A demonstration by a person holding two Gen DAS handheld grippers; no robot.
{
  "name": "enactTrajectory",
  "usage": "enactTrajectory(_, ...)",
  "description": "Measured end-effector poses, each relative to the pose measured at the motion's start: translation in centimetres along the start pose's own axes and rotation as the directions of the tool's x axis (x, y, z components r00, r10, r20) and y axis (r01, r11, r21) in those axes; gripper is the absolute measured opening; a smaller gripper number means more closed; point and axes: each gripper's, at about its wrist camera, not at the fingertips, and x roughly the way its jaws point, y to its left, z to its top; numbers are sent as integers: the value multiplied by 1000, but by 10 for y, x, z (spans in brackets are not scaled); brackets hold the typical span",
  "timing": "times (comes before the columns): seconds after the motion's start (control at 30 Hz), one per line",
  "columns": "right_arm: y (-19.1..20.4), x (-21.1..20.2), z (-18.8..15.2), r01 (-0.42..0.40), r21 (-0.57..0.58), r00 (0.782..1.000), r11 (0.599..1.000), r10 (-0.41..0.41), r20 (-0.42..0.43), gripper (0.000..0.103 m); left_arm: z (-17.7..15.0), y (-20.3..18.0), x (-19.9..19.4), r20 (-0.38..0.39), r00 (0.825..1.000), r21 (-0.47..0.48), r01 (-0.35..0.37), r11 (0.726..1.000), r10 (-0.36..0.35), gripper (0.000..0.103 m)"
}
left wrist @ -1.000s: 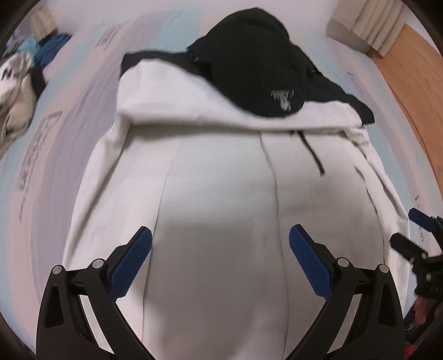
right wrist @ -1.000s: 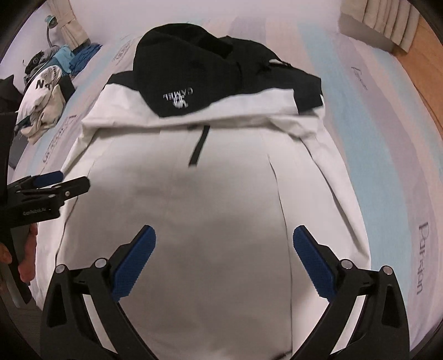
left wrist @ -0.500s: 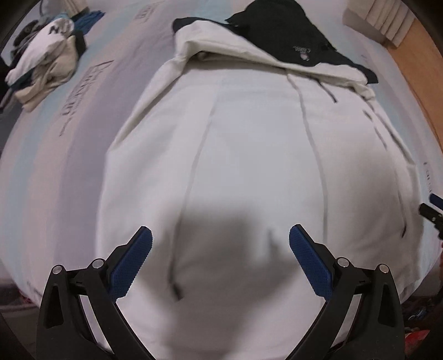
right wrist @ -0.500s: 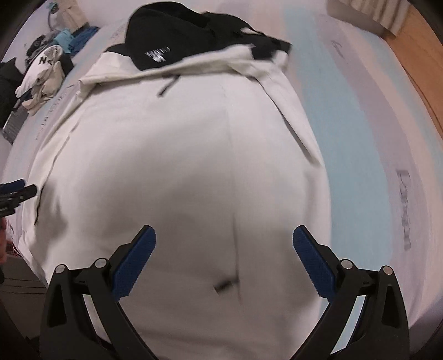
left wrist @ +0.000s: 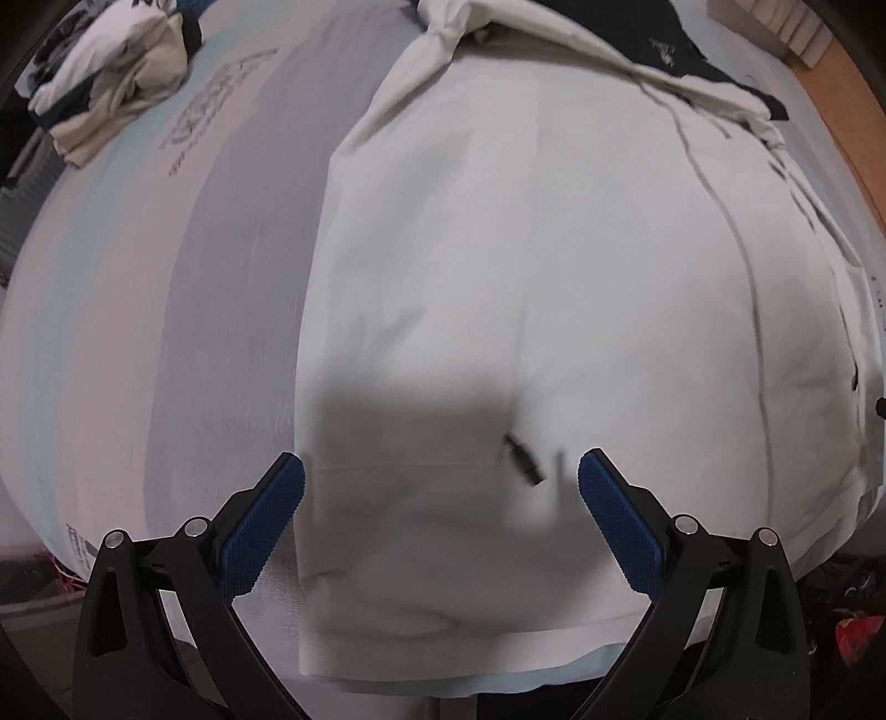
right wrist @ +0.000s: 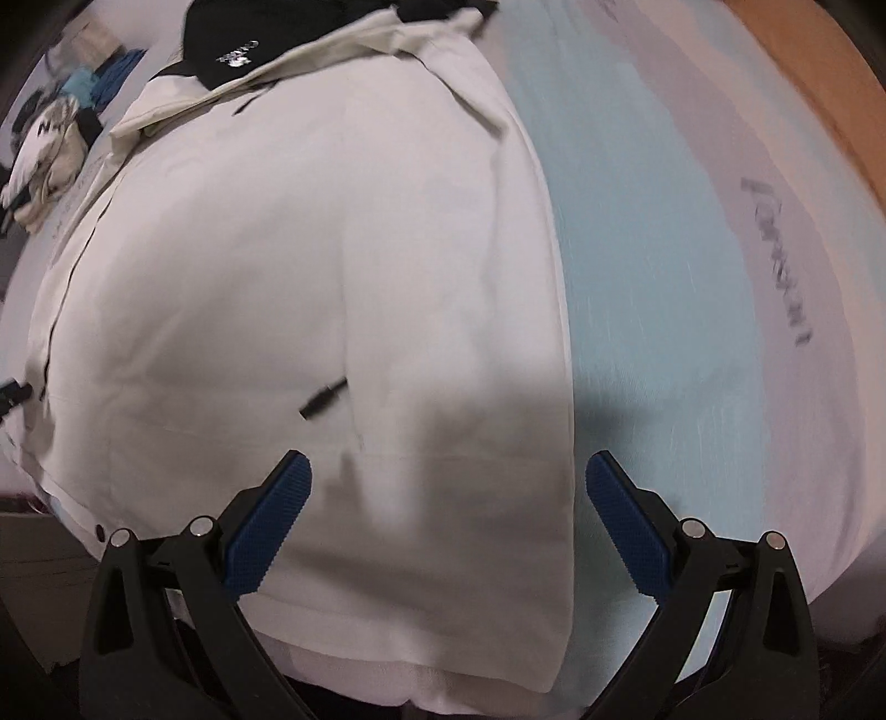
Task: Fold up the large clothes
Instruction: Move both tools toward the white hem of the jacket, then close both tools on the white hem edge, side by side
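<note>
Hovering over the white jacket, I hold my left gripper and right gripper wide open, empty, above its bottom edge.

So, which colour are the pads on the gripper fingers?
Blue pads, textured; left wrist view shows them best.

White jacket with its black hood cut off by the top edge in both wrist views, small white logo on the hood too small to read, printed lettering on the bed sheet smeared by motion blur, heap of clothes cropped at the left wrist view's corner.
</note>
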Motion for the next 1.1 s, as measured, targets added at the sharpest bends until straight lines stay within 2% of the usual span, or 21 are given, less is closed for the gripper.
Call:
enactTrajectory(0.2,-27,18,-7,-126,103,987,987,136,-90,96,-10,23,25,-68,997,-41,43,998,-45,97)
enactTrajectory(0.3,-36,23,-5,-106,124,987,987,120,-110,96,-15,32,33,-74,995,-72,57,996,-63,98)
enactTrajectory(0.43,-33,26,-7,-134,111,979,985,149,-141,95,-19,32,32,-58,995,-72,74,995,-79,97)
enactTrajectory(0.57,-14,24,-10,-158,53,974,986,164,-159,77,-22,33,29,-67,994,-70,87,994,-92,97)
enactTrajectory(0.7,-5,29,-15,-121,17,980,992,122,-159,58,-30,41,22,-71,993,-78,84,993,-90,97)
enactTrajectory(0.83,-12,33,-13,-128,56,980,990,135,-144,53,-38,47,22,-83,993,-71,79,994,-85,97)
enactTrajectory(0.93,-14,29,-16,-103,50,986,993,109,-128,42,-38,47,20,-83,991,-58,101,993,-106,97)
enactTrajectory(1.0,-13,26,-19,-94,52,988,994,100,-121,30,-38,45,21,-85,989,-51,118,992,-122,97)
enactTrajectory(1.1,-11,23,-22,-74,33,991,997,77,-111,21,-36,44,28,-100,986,-55,128,990,-133,97)
